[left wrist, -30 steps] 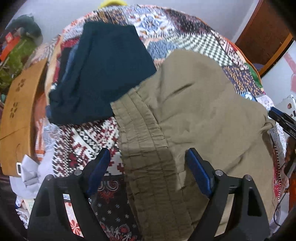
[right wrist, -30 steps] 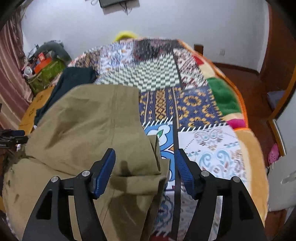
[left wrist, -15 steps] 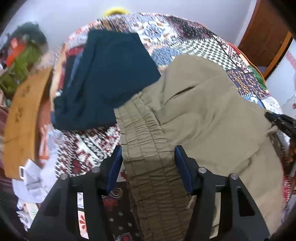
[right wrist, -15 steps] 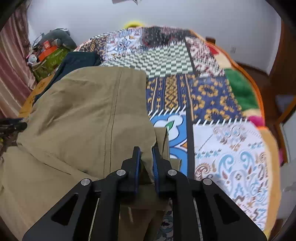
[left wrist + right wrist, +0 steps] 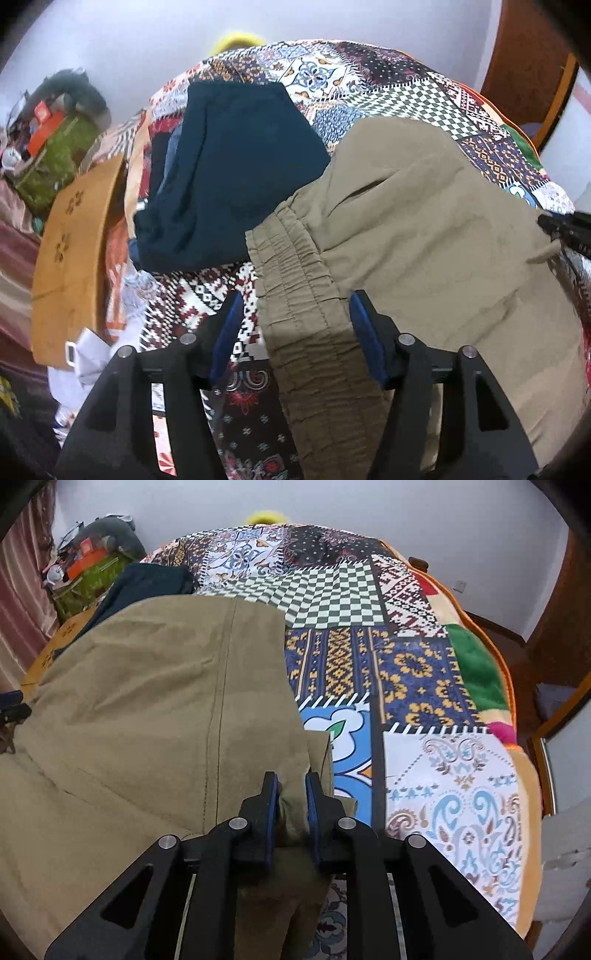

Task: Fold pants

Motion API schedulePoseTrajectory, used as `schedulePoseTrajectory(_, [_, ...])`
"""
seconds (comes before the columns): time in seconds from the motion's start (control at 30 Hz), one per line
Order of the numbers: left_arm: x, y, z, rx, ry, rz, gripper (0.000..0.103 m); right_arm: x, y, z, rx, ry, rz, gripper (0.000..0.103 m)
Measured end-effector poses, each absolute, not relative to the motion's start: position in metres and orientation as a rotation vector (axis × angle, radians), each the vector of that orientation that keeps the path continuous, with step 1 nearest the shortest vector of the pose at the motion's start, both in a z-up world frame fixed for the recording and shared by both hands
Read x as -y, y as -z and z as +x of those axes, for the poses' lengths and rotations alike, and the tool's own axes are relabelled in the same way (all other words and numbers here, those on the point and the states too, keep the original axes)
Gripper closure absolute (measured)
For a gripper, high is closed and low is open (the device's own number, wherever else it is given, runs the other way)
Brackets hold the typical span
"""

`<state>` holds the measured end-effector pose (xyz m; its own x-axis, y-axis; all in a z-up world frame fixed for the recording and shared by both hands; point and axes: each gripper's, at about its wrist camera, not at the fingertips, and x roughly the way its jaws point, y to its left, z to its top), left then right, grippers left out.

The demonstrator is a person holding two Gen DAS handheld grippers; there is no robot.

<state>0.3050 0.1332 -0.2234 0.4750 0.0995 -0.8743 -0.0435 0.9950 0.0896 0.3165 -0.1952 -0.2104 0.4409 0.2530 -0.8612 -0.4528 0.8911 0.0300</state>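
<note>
Khaki pants (image 5: 424, 229) lie on a patchwork bedspread (image 5: 369, 74). In the left wrist view my left gripper (image 5: 295, 314) is closed onto the ribbed elastic waistband (image 5: 295, 280), its blue pads touching both edges. In the right wrist view my right gripper (image 5: 290, 786) is shut on a bunched corner of the pants (image 5: 166, 701) at their right edge, over the bedspread (image 5: 406, 664). The right gripper's tip (image 5: 565, 229) shows at the left view's right edge.
Folded dark navy clothing (image 5: 229, 170) lies beyond the waistband, partly under the pants. A wooden board (image 5: 70, 251), white cloth and clutter (image 5: 55, 147) sit at the bed's left. A wooden door (image 5: 524, 62) stands far right. The bed's right edge (image 5: 509, 701) drops to the floor.
Both grippers went from wide open to closed: the left onto the waistband, the right onto the pants' right edge. Both views moved slightly closer to the fabric.
</note>
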Motion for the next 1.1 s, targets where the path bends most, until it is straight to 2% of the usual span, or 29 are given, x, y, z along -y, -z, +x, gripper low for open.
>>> schedulePoseTrajectory(0.03, [-0.134, 0.219, 0.304, -1.06, -0.092, 0.063, 0.039, 0.197, 0.205, 0.315, -1.02, -0.444, -0.215, 0.083])
schedulePoseTrajectory(0.1, [-0.14, 0.208, 0.303, -1.031, -0.096, 0.044, 0.032, 0.199, 0.194, 0.312, -0.988, -0.452, -0.205, 0.071])
schedulePoseTrajectory(0.2, [-0.154, 0.195, 0.31, -1.004, -0.103, -0.006, 0.029, 0.199, 0.174, 0.309, -0.927, -0.467, -0.178, 0.056])
schedulePoseTrajectory(0.27, [-0.163, 0.191, 0.318, -1.003, -0.122, -0.024, 0.029, 0.197, 0.158, 0.311, -0.881, -0.477, -0.17, 0.053])
schedulePoseTrajectory(0.4, [-0.176, 0.194, 0.339, -1.025, -0.149, -0.053, 0.026, 0.189, 0.141, 0.322, -0.837, -0.496, -0.141, 0.041])
schedulePoseTrajectory(0.67, [-0.193, 0.233, 0.378, -1.117, -0.153, -0.116, 0.024, 0.168, 0.152, 0.372, -0.888, -0.522, -0.12, 0.041])
schedulePoseTrajectory(0.9, [-0.199, 0.281, 0.403, -1.225, -0.122, -0.178, 0.022, 0.146, 0.197, 0.432, -1.018, -0.513, -0.12, 0.041])
schedulePoseTrajectory(1.1, [-0.204, 0.299, 0.408, -1.237, -0.068, -0.248, 0.02, 0.121, 0.23, 0.469, -1.096, -0.532, -0.127, 0.041])
